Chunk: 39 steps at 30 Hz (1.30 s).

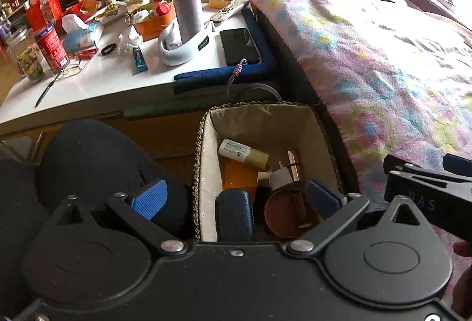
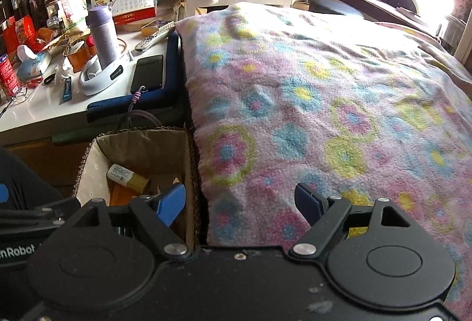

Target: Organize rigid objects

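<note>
A woven basket (image 1: pixel 203 150) with a cloth lining stands on the floor between the white table and the bed. Inside it lie a white and gold tube (image 1: pixel 243 153), a dark blue case (image 1: pixel 234 214), a round brown lid (image 1: pixel 290 214) and some small boxes. My left gripper (image 1: pixel 236 197) hovers over the basket's near end, open, with nothing pressed between its blue pads (image 1: pixel 149 198). My right gripper (image 2: pixel 240 204) is open above the blanket's edge, empty, its left pad over the basket (image 2: pixel 88 161) corner. The tube (image 2: pixel 126 176) shows there too.
The white table (image 1: pixel 97 85) carries a purple flask (image 1: pixel 187 8), a phone (image 1: pixel 239 46), a remote (image 1: pixel 230 9), a red can (image 1: pixel 52 48), glasses and clutter. A flowered blanket (image 2: pixel 324 114) covers the bed on the right. A person's dark-clad knee (image 1: pixel 88 161) sits left of the basket.
</note>
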Motion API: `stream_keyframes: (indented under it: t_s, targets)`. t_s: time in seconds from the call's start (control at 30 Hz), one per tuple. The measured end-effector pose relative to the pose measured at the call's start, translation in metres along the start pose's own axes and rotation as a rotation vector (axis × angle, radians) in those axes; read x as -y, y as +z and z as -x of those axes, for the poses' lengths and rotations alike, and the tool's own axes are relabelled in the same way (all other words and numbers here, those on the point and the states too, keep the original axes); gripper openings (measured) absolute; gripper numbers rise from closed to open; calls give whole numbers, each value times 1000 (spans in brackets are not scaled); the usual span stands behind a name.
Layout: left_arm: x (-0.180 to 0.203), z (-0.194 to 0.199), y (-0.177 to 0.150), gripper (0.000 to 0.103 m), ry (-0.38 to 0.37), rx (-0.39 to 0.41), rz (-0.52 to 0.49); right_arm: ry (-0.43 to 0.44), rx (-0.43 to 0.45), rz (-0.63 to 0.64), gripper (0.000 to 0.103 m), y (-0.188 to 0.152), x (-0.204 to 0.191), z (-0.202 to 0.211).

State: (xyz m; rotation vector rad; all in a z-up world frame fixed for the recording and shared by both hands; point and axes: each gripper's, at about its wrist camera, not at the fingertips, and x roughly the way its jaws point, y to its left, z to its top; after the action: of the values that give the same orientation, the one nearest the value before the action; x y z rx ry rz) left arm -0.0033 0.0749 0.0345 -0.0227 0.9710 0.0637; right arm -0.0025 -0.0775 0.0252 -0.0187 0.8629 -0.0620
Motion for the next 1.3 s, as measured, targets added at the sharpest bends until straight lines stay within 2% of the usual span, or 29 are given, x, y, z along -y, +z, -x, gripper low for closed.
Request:
stream_keyframes:
  t_s: [1.3]
  targets:
    - [-1,-2,-1,98,0,-6,6,15,1,14,84,-5,-2,1]
